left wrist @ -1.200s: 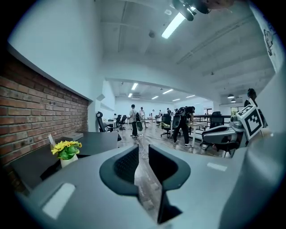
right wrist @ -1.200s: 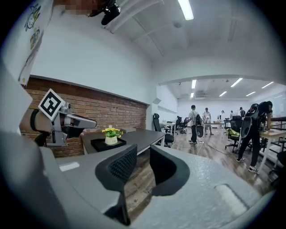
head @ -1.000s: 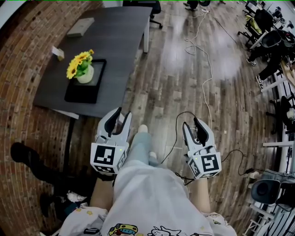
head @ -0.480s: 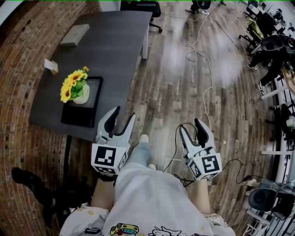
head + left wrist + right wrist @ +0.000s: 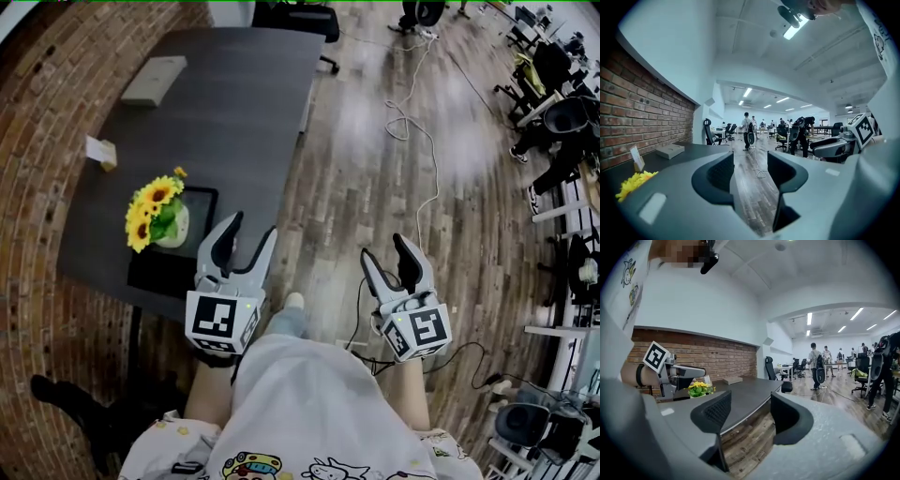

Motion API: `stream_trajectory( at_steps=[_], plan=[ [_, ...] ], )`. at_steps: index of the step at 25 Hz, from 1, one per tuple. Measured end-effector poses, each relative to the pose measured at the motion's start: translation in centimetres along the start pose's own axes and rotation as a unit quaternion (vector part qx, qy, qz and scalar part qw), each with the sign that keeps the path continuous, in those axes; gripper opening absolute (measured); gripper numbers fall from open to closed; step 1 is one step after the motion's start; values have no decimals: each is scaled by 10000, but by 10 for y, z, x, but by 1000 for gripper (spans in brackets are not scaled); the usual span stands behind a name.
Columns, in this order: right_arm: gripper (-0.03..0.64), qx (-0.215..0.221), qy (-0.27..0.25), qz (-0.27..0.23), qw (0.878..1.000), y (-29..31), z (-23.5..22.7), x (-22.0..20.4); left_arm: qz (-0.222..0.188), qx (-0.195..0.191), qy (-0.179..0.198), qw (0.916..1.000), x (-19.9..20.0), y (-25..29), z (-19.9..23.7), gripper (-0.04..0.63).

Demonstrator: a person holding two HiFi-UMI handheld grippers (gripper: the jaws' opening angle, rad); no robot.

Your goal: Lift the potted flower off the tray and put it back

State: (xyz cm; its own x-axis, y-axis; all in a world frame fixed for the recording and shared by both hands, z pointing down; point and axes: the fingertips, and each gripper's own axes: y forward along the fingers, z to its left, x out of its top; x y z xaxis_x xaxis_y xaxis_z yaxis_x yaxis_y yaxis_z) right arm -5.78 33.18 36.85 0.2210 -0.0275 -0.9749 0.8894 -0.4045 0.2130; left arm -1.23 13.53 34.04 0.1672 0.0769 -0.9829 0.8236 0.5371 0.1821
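Observation:
A potted plant with yellow flowers (image 5: pixel 157 214) in a pale pot stands on a black tray (image 5: pixel 187 258) near the front of a dark table (image 5: pixel 225 112); its blooms also show in the left gripper view as the flowers (image 5: pixel 635 183) and in the right gripper view as the flowers (image 5: pixel 700 389). My left gripper (image 5: pixel 249 235) hovers just right of the tray at the table's near edge, jaws opening, nothing between them. My right gripper (image 5: pixel 384 255) is over the wooden floor, well right of the table, jaws opening and empty.
A flat grey box (image 5: pixel 155 80) and a small card stand (image 5: pixel 99 152) lie on the table. A brick wall (image 5: pixel 42 141) runs along the left. Cables (image 5: pixel 412 122) trail over the wooden floor; office chairs and people stand far off to the right.
Both grippers have advanced toward the table and their jaws have spread wider. The table and potted flower now sit closer and lower in the head view.

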Motion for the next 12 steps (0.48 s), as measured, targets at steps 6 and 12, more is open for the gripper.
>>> stream_trajectory(
  at_steps=[6,12],
  plan=[
    [262,230,-39,94,9997,39,8,13,-13,230,-302,9993,-4,2,26,230],
    [279,718,-96,116,9973,81,21,25,-68,799,-443,9958,-5,-13,62,239]
  ],
)
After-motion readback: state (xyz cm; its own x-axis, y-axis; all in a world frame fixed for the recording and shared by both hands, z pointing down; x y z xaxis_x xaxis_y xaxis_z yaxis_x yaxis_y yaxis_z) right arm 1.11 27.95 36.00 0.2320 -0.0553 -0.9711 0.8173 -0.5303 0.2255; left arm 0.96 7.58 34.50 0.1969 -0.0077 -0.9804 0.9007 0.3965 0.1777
